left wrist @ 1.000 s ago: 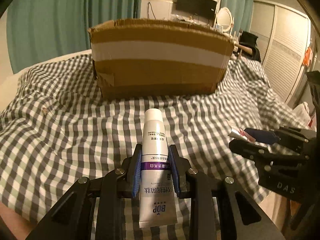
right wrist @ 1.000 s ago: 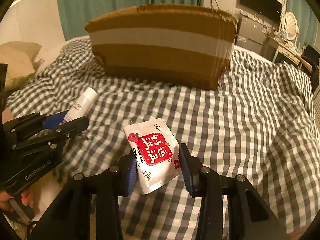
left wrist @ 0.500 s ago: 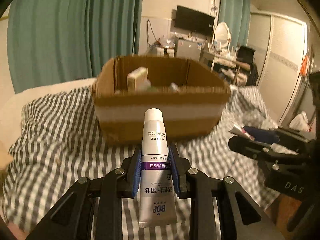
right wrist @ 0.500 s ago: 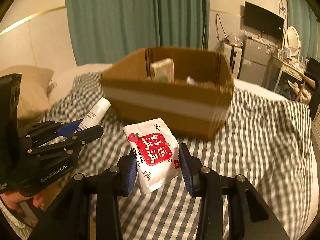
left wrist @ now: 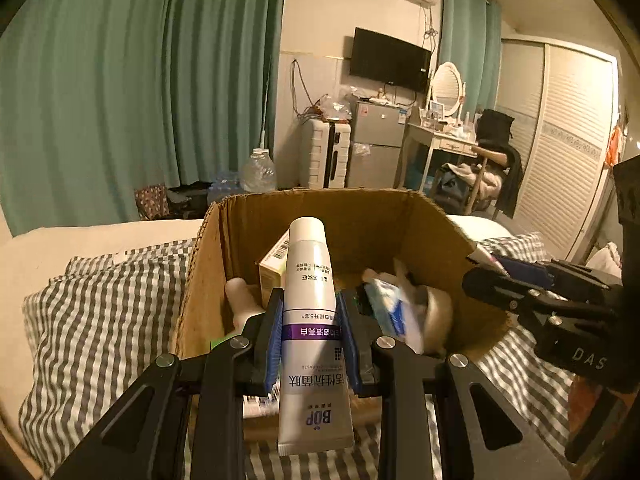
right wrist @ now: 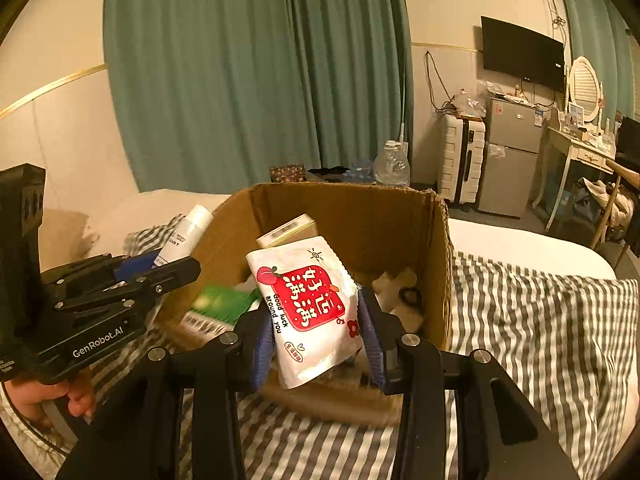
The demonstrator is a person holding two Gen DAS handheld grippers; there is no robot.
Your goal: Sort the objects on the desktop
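Observation:
My left gripper [left wrist: 309, 316] is shut on a white toothpaste tube [left wrist: 310, 300] with a purple band, its cap pointing forward over the open cardboard box [left wrist: 200, 280]. My right gripper [right wrist: 316, 320] is shut on a white snack packet [right wrist: 308, 304] with a red label, held above the same box [right wrist: 436, 264]. Inside the box lie a beige carton [right wrist: 286, 230], a green packet [right wrist: 224, 304] and other small items. In the right wrist view the left gripper [right wrist: 176, 258] with its tube [right wrist: 186, 232] shows at the left; in the left wrist view the right gripper [left wrist: 488, 270] shows at the right.
The box stands on a bed with a grey-and-white checked cover [right wrist: 532, 320]. A hand [right wrist: 44, 396] holds the left gripper's handle. Green curtains [left wrist: 140, 80], a water jug [left wrist: 258, 172], a white suitcase [left wrist: 324, 154], a small fridge [left wrist: 376, 144] and a dressing table [left wrist: 444, 136] stand behind.
Both grippers have risen and moved forward with their loads. The box, seen from its side a second ago, now shows its open inside below both.

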